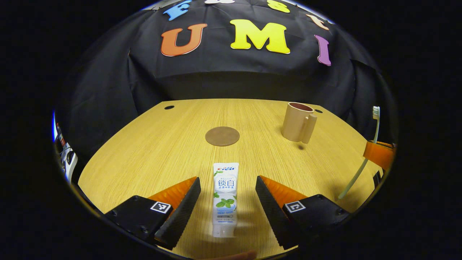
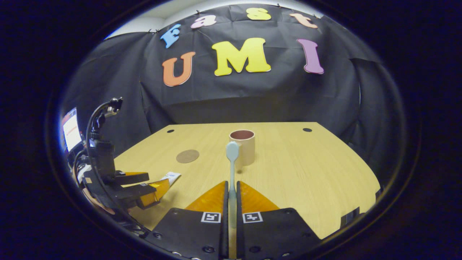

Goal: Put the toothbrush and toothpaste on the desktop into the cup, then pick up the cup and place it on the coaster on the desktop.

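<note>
A white toothpaste tube [image 1: 225, 198] lies flat on the wooden desktop [image 1: 151, 151], lengthwise between the fingers of my left gripper [image 1: 227, 181], which stands open and apart from it on both sides. My right gripper [image 2: 232, 183] is shut on a pale toothbrush [image 2: 231, 162], held above the table with its head pointing forward at the beige cup [image 2: 242, 146]. The cup [image 1: 299, 122] stands upright at the far right, handle toward me. A round brown coaster [image 1: 222, 136] lies at mid-table. The toothbrush [image 1: 368, 155] and right gripper [image 1: 379, 153] show at the right edge.
In the right gripper view the left gripper [image 2: 155, 189] and its cabled handle sit low at the left, with the toothpaste [image 2: 170, 177] and the coaster [image 2: 187, 156] beyond. Small holes [image 1: 169, 107] mark the desktop's far corners. A screen [image 2: 71, 129] stands off the table's left side.
</note>
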Demonstrator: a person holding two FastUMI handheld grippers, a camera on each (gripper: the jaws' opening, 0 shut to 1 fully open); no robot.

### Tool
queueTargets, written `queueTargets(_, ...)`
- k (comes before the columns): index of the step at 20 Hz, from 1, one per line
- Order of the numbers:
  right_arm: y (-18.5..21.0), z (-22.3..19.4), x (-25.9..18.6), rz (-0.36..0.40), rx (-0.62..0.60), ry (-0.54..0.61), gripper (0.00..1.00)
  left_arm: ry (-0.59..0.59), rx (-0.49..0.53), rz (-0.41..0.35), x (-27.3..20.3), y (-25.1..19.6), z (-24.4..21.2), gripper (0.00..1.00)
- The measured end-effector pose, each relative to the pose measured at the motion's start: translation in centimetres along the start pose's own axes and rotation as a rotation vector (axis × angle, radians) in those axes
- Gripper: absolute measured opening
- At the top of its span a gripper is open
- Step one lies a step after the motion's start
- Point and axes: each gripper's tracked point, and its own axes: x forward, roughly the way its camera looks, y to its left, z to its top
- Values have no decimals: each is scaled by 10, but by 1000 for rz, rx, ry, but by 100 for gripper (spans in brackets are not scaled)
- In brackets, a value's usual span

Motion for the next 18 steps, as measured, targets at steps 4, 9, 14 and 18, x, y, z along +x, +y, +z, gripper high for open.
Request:
queueTargets(4,1,3,-3,14,-2,-15,6,89,9,11,6,0,-21,92)
queueTargets(9,1,4,-7,23,-8,-26,6,131,-16,31,8,3,-29,78)
queueTargets(14,-1,9,-8,20,-7,-37,6,152,14,32,13,6,-29,55)
queueTargets(18,-4,15,-10,5,-13,-45,6,133,7,7,12,7,-27,51)
